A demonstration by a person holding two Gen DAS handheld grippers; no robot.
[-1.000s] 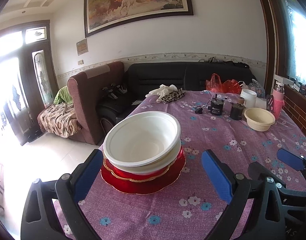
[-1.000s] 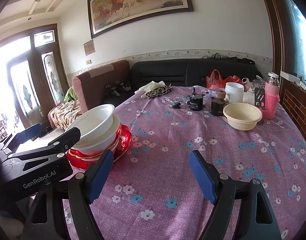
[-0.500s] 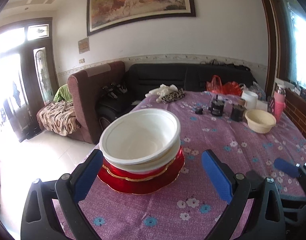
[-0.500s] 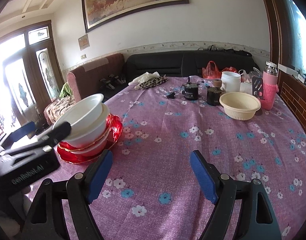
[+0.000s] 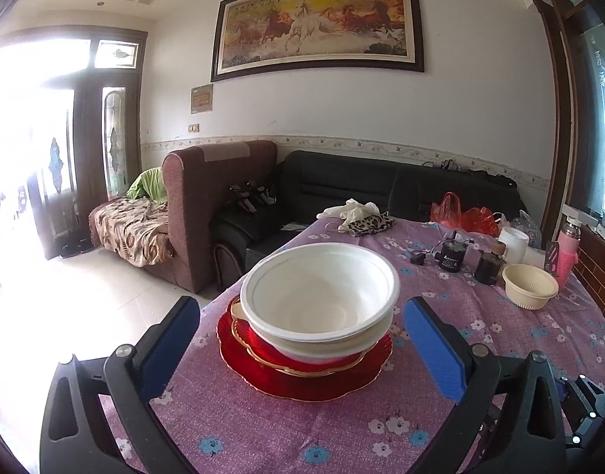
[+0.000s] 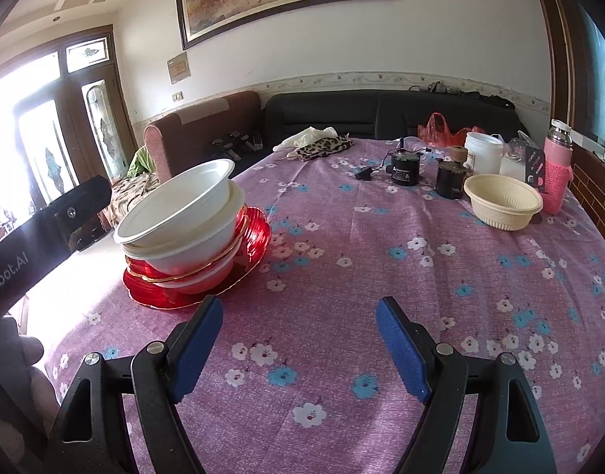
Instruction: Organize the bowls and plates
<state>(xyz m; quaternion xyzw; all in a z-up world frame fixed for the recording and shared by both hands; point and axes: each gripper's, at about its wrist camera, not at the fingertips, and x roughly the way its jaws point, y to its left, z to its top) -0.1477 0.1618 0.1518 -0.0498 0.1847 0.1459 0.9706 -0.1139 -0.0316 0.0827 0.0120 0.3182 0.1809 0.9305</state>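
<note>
text: "Robot.AI" | on: left tool (image 6: 46, 233) body | other labels: unreadable

A pink bottle (image 6: 556, 170) stands beside a white jar (image 6: 483, 153); leopard-print cloth (image 6: 324, 145) lies near the sofa (image 5: 381, 193).

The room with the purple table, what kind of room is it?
Most likely a home living room: a black sofa behind the table, a big framed horse painting on the wall, and an armchair.

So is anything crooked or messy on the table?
Yes. The top white bowl sits tilted in the stack on the red plates, leaning instead of nesting flat. That stack is also close to the table's edge. Nothing looks spilled or broken.
</note>
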